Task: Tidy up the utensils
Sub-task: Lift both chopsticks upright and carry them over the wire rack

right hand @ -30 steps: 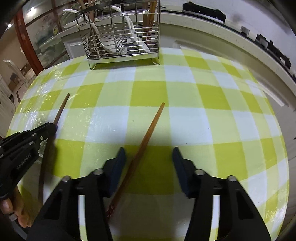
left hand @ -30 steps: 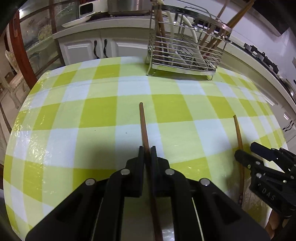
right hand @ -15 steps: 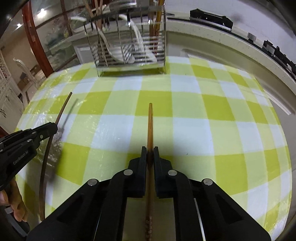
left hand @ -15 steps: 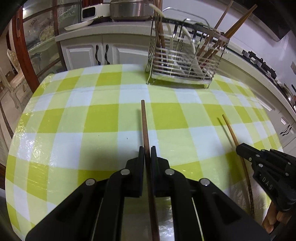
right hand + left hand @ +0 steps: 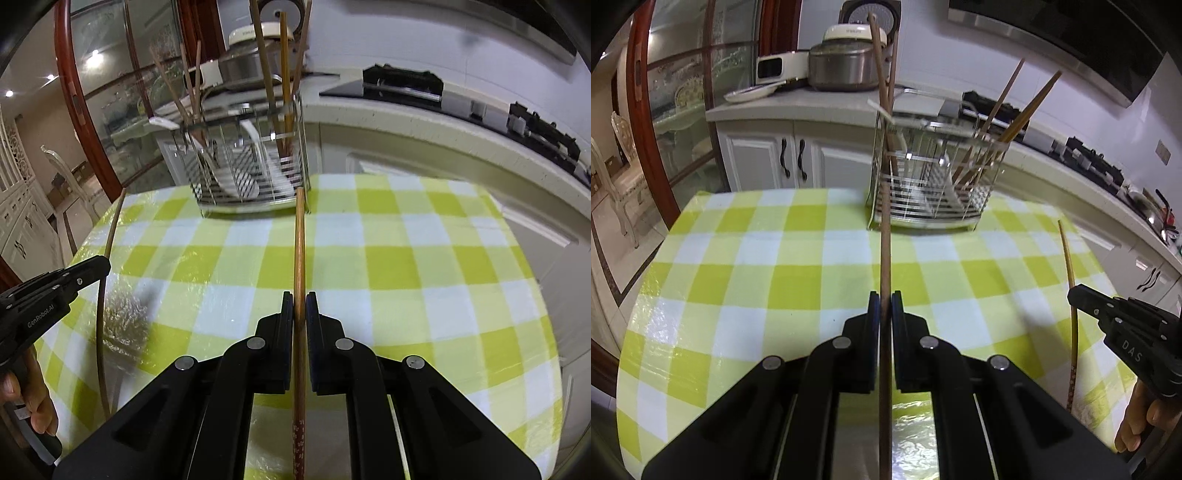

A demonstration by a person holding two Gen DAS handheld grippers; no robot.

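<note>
My left gripper [image 5: 885, 295] is shut on a dark brown chopstick [image 5: 884, 240], which it holds above the yellow-and-white checked table [image 5: 775, 258]. The stick points toward the wire utensil rack [image 5: 931, 177] at the table's far edge. My right gripper [image 5: 300, 295] is shut on a lighter, patterned-handle chopstick [image 5: 300, 240], also raised and aimed at the rack [image 5: 251, 162]. Several chopsticks and white spoons stand in the rack. Each gripper shows at the edge of the other's view: the right one [image 5: 1073, 295] and the left one [image 5: 101, 263].
Behind the table runs a counter with a rice cooker [image 5: 846, 62], white cabinets [image 5: 790, 162] and a stove [image 5: 402, 85]. A wood-framed glass partition [image 5: 642, 122] and a chair [image 5: 617, 173] stand at the left. A person's fingers [image 5: 37, 402] grip the left handle.
The right gripper shut on its chopstick, which had lain slanted on the table. Both grippers then rose with their chopsticks, and both views tilted up toward the rack.
</note>
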